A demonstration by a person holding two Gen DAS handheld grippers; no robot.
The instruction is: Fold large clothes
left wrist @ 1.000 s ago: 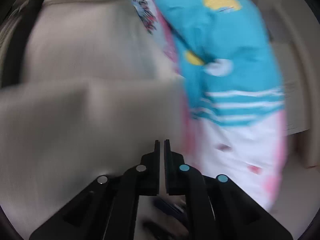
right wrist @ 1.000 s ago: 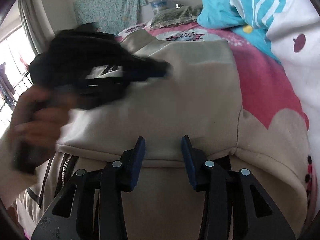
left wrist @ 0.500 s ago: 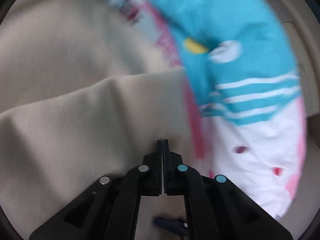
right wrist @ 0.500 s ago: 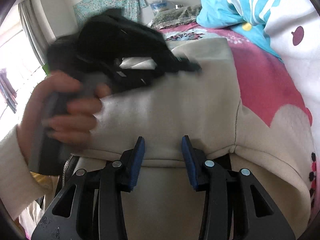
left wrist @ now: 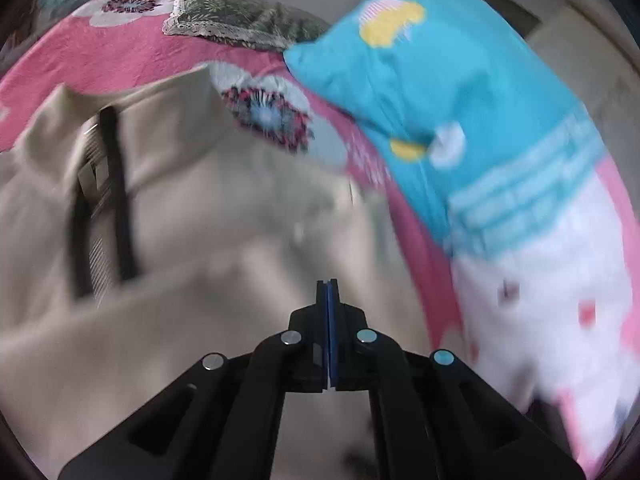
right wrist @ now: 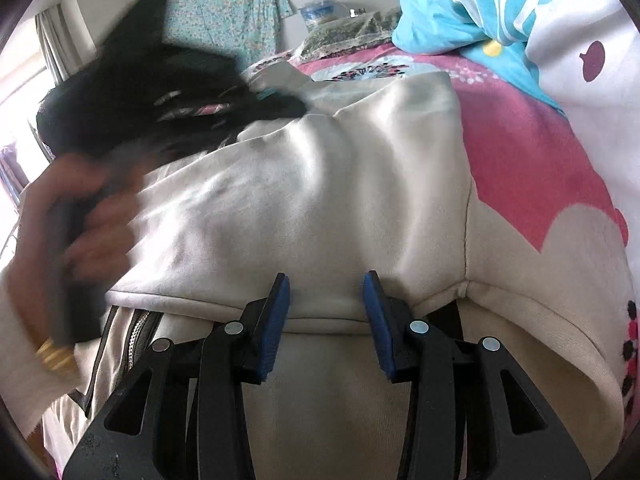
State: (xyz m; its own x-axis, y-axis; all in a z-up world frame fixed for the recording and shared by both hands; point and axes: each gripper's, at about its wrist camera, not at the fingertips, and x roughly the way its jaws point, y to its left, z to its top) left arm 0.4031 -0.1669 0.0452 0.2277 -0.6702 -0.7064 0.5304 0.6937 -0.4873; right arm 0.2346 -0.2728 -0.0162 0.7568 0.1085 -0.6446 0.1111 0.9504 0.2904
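Note:
A beige zip-up jacket [left wrist: 208, 208] lies on a pink flowered bed sheet [left wrist: 100, 60], its dark-edged zipper [left wrist: 100, 200] at the left. My left gripper [left wrist: 328, 282] hovers above it, shut, with nothing seen between its blue pads. In the right wrist view a folded-over part of the jacket [right wrist: 320, 184] crosses the frame. My right gripper [right wrist: 326, 282] stands open low over the fold's near edge, which runs between its fingers. A hand [right wrist: 92, 208] holds the blurred left gripper [right wrist: 292, 104] over the jacket's far left side.
A bunched blue, white and pink quilt [left wrist: 460, 100] fills the bed's right side. A green patterned pillow [left wrist: 240, 20] lies at the head. A flowered cloth [right wrist: 232, 20] hangs on the back wall, and a curtain [right wrist: 52, 48] frames a window at left.
The left gripper has lifted and drawn back from the beige fabric, still shut; the collar and zipper now show. The right gripper has kept still.

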